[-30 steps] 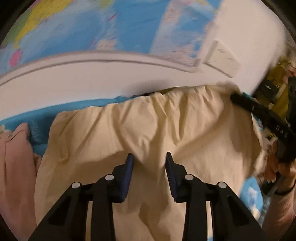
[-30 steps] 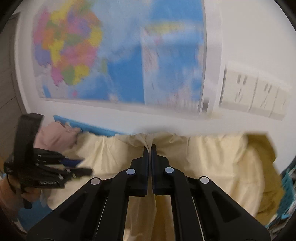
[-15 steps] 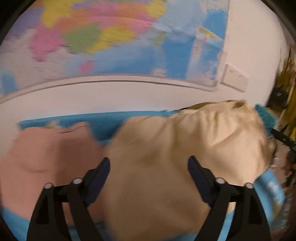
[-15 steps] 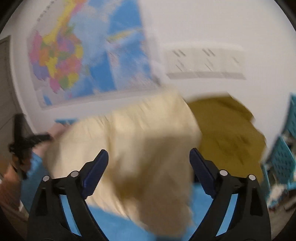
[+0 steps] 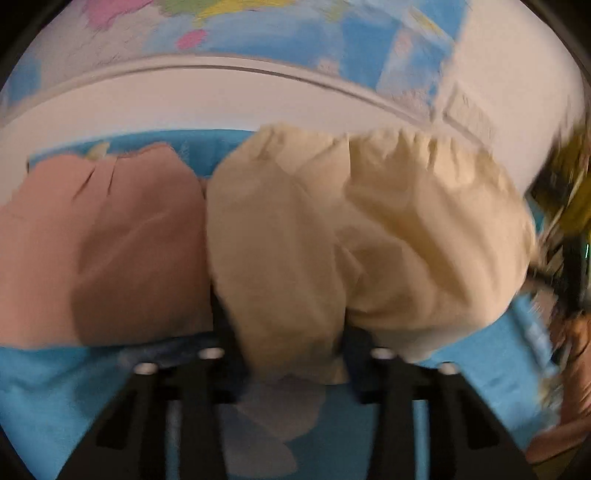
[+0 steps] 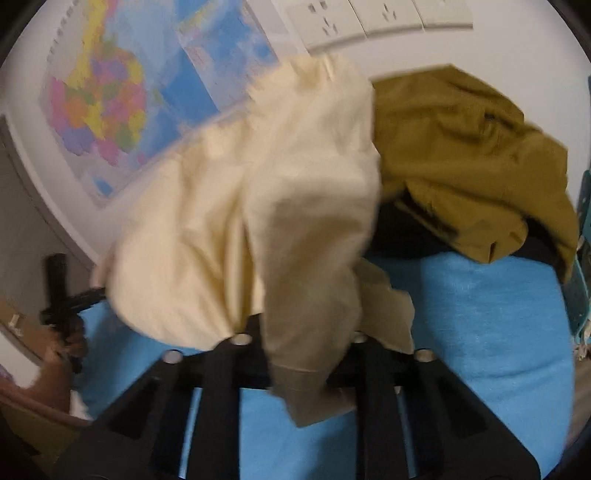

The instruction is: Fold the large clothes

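Cream fabric is filling the middle of both wrist views: the cream garment (image 5: 332,236) is lying bunched on the blue cover (image 5: 55,387), with its gathered edge toward the white wall (image 5: 184,99). A pink garment (image 5: 99,251) is lying just beside it on the left in the left wrist view, touching its edge.

The left gripper (image 5: 291,343) is pointing down at the near edge of the cream garment. Its jaws have just been closing, and a fold of the cream cloth is sitting between them; the cloth is hiding the fingertips, so whether the pads are pressing on it cannot be told.

The right gripper (image 6: 303,339) is likewise closing in on a hanging fold of the same garment. The fold is draping over the jaws and covering the tips, so the grip cannot be confirmed.

An olive garment (image 6: 472,155) is lying heaped on the blue cover to the right of the cream one, touching it. A map (image 6: 103,99) and a row of sockets (image 6: 369,18) are showing on the wall behind.
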`<state>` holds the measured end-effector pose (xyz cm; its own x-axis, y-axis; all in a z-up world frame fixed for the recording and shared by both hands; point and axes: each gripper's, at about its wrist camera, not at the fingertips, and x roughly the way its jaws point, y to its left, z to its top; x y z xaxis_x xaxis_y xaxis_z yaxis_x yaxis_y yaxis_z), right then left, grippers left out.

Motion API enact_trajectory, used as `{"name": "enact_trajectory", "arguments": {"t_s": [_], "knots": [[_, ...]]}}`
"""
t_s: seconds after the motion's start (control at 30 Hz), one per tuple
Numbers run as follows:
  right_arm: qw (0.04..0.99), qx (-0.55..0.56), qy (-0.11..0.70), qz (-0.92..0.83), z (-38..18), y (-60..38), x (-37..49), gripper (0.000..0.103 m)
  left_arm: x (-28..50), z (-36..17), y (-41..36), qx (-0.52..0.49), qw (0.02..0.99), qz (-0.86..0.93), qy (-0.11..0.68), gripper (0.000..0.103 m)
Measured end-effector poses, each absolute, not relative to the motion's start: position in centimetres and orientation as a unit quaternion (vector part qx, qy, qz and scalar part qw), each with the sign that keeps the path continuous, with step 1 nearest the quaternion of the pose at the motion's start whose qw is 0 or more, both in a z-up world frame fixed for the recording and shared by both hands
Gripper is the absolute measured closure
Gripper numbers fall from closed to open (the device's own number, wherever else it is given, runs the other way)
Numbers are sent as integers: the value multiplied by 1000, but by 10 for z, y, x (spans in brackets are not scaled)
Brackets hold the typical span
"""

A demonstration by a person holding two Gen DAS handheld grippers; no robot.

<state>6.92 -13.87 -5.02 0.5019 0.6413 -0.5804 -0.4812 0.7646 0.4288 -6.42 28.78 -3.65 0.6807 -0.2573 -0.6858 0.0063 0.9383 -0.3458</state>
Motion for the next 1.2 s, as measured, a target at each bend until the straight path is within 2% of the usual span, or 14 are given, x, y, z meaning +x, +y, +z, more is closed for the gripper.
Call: {"name": "enact_trajectory", "arguments": {"t_s": [0.2, 0.33, 0.43, 0.47, 0.5, 0.53, 0.6, 0.67, 0.77, 1.03, 1.07, 1.1, 1.13, 1.2], "knots": [[864, 74, 329, 374, 16, -178, 6, 93, -98, -29, 310, -251, 870, -107, 410, 84], [836, 81, 431, 330, -42, -197, 5, 88, -114, -57, 292, -225, 854, -98, 459, 81], [825, 101, 472, 293, -79, -205, 9, 80, -120, -50, 278, -166, 870, -79, 458, 69], [829, 104, 467, 288, -77, -206, 9, 70, -121, -45, 275, -147, 875, -68, 456, 61], [839, 99, 459, 276, -69, -208, 7, 54, -126, -35, 271, -127, 883, -56, 448, 55], [851, 88, 445, 263, -59, -210, 3, 48, -128, -27, 269, -115, 891, -53, 437, 53], [868, 69, 418, 258, -44, -212, -6, 43, -140, 1, 267, -89, 915, -55, 389, 40], [889, 55, 390, 235, -27, -213, -11, 35, -149, 22, 263, -76, 931, -64, 350, 33], [903, 45, 355, 238, -16, -206, -5, 35, -140, 39, 237, -56, 938, -111, 324, 28], [889, -71, 358, 278, -33, -117, 33, 44, -54, 3, 162, -63, 897, -192, 393, 30], [885, -82, 367, 274, -37, -111, 37, 56, -45, -5, 153, -61, 892, -194, 403, 34], [879, -84, 381, 274, -43, -107, 45, 73, -37, -10, 146, -51, 893, -187, 407, 43], [875, -79, 392, 274, -46, -106, 50, 80, -33, -13, 143, -48, 893, -179, 410, 49], [871, -64, 400, 280, -46, -106, 59, 95, -26, -16, 145, -60, 891, -172, 415, 73]]}}
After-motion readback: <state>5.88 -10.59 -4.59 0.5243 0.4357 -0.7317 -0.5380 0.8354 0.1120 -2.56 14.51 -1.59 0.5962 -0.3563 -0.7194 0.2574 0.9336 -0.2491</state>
